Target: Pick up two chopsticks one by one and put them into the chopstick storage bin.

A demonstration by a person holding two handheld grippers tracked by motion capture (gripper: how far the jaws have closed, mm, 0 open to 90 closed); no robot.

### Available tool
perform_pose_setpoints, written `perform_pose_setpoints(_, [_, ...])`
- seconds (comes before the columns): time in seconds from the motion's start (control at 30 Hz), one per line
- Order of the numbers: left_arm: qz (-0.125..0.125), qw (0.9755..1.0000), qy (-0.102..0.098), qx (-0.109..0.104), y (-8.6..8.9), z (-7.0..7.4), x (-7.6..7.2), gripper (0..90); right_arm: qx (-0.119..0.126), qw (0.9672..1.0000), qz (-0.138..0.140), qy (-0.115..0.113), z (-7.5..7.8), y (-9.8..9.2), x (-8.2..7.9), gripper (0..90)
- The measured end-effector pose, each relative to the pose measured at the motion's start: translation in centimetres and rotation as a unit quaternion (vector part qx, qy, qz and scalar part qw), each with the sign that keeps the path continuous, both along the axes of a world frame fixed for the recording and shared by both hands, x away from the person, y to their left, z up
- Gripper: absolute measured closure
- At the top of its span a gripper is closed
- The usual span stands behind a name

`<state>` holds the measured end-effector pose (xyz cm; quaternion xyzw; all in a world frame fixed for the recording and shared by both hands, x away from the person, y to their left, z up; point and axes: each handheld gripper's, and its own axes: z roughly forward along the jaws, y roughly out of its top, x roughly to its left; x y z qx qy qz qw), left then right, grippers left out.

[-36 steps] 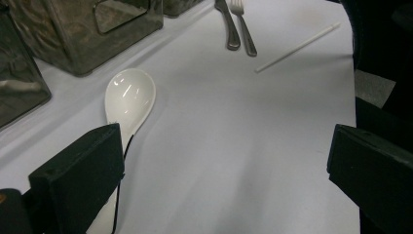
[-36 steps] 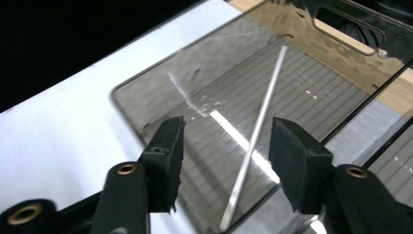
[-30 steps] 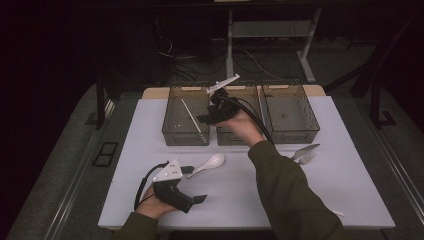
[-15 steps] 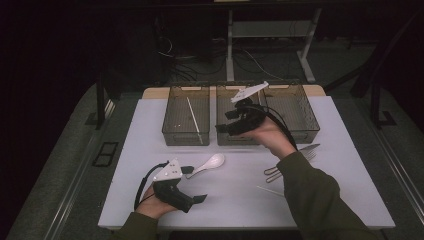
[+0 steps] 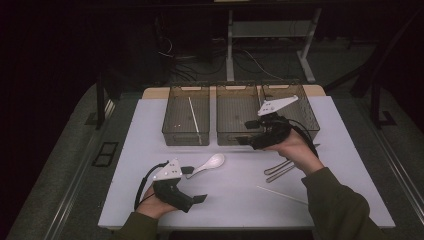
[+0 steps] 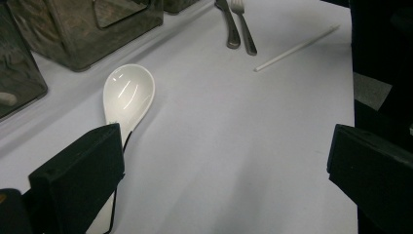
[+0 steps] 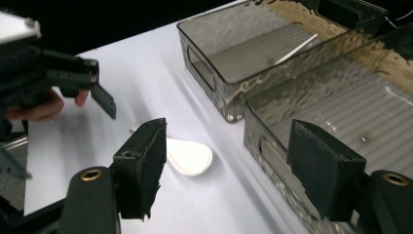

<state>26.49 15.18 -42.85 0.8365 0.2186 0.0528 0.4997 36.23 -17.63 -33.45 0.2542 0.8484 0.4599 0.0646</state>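
On the left, our left gripper (image 5: 192,185) rests low on the white table (image 5: 150,200) with its jaws spread wide and nothing between them. The white spoon (image 5: 210,162) lies just beside one jaw; in the left gripper view its handle passes under the left jaw's edge, so a careless closing could push the spoon away instead of catching it.

In the middle stand three clear bins; the left bin (image 5: 172,131) holds a white stick (image 5: 194,116). The middle bin (image 5: 232,136) looks empty, as far as we can tell.

On the right, our right gripper (image 5: 246,134) hangs at the front wall of the bins; its jaws have just been opening and they carry nothing. We judge that it could knock the bin wall if it goes lower. The fork and knife (image 5: 280,169) and a second stick (image 5: 280,194) lie near our right forearm, and the sleeve could sweep them off.
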Motion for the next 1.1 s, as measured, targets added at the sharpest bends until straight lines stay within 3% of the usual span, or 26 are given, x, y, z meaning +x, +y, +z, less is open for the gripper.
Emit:
perform_pose_setpoints(0.57, [0.007,0.9999,0.007,-0.002,0.2,-0.3,0.2,0.0,0.022,0.9995,-0.022,0.005,-3.2,-6.4,-3.7,30.8])
perform_pose_setpoints(1.1, [0.013,0.9999,0.007,0.003,0.3,-0.2,-0.1,0.0,-0.006,0.9996,-0.024,0.011,-5.5,-11.5,-8.3,34.0])
